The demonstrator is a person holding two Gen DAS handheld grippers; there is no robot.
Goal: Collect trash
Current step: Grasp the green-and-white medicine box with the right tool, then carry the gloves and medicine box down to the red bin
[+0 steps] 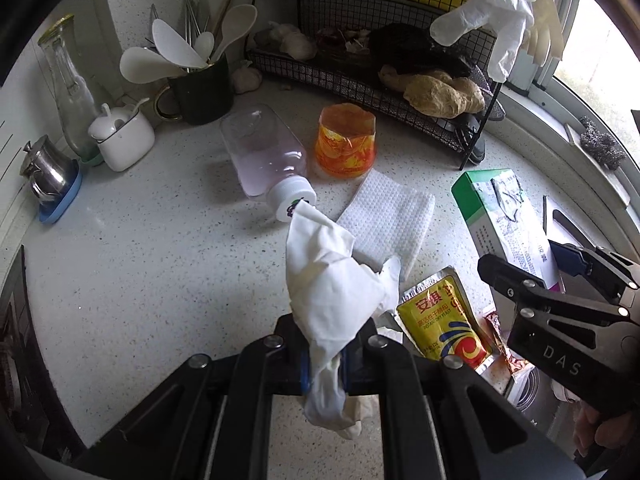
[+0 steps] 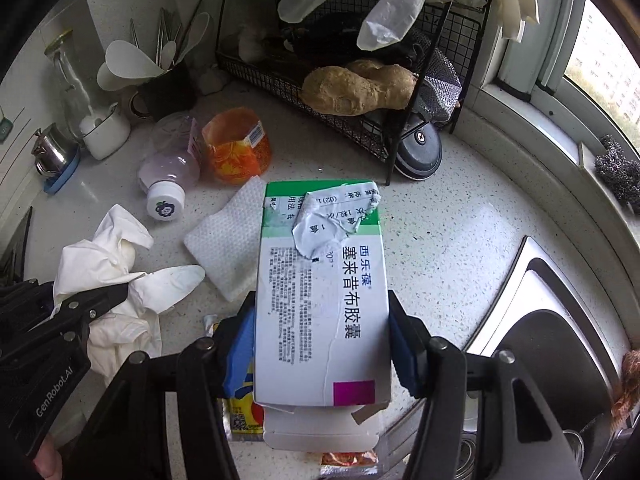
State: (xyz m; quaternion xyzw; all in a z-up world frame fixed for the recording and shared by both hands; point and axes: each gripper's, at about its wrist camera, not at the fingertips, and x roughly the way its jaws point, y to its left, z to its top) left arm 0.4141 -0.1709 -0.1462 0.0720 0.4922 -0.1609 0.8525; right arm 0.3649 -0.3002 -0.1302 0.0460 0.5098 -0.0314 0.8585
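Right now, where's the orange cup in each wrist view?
Left wrist: orange cup upper centre, right of the bottle.
Right wrist: orange cup upper left, right of the bottle.
Shared landmark: white wipe just below the cup.

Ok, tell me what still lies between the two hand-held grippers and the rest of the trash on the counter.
Nothing visible blocks the way, but both are full: the left hand-held gripper is shut on a crumpled white glove, the right hand-held gripper clamps the medicine box. The plastic bottle, orange cup and paper towel lie uncovered beyond.
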